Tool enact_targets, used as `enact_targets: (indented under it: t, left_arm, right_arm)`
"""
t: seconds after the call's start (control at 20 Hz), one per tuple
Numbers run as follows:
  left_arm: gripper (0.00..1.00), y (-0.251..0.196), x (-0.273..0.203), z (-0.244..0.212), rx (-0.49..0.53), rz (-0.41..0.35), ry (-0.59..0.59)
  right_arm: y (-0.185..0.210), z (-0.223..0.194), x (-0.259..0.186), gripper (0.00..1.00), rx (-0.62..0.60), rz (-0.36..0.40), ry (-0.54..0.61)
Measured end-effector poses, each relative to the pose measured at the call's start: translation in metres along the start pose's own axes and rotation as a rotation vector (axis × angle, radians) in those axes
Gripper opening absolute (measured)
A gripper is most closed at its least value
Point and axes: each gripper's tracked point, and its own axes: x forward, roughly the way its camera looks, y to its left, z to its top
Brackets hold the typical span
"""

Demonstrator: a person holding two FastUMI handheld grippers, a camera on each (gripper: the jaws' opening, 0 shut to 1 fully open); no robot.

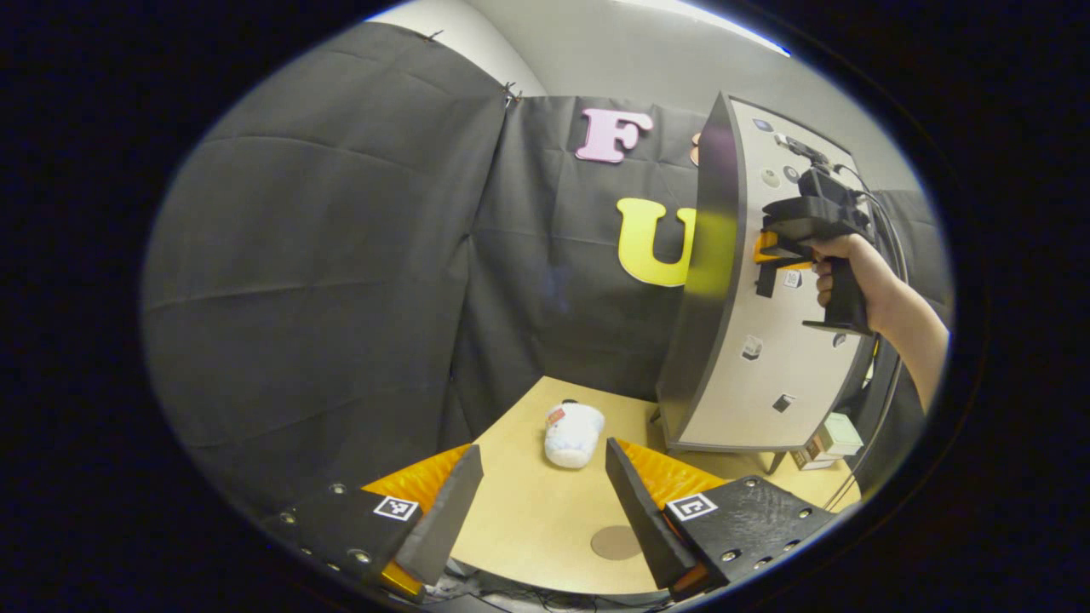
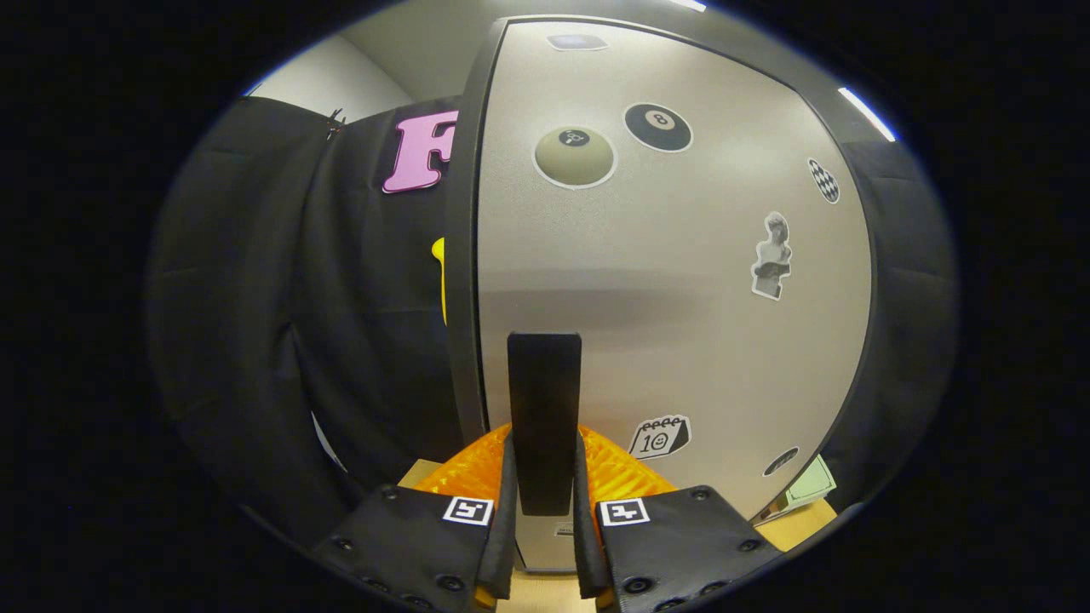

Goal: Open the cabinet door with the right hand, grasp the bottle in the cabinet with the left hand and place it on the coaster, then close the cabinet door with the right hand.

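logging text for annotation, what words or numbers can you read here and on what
"8": on the black ball sticker on the cabinet door.
"10": on the calendar sticker on the same door.
Too small or blurred to read: the tag below the door handle, the label on the bottle, and the boxes beside the cabinet.

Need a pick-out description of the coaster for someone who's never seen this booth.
Start at the tall cabinet with the sticker-covered door on the light wooden table. In front of it, near the table's front edge, lies the coaster: a flat brown disc, unlike the white bottle lying farther back.
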Motion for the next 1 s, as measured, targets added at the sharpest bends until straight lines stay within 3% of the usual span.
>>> enact_targets:
  t: [0.05,0.15,0.65,1.0]
  left_arm:
    - [0.89,0.001,-0.002,-0.002,-0.004,0.002,0.004]
    - [0.88,0.001,-0.004,-0.007,-0.012,0.001,0.017]
    - [0.89,-0.038,-0.012,0.010,0.062,-0.044,-0.001]
    - [0.88,-0.063,-0.029,0.009,0.058,-0.060,-0.008]
  right_arm:
    - [0.001,0.001,-0.003,0.24,0.009,0.020,0.008]
    - [0.001,0.000,-0.004,0.20,0.001,0.050,0.019]
    - [-0.001,-0.004,-0.028,0.20,-0.037,0.190,0.017]
    - [-0.009,-0.006,-0.043,0.20,-0.013,0.300,0.019]
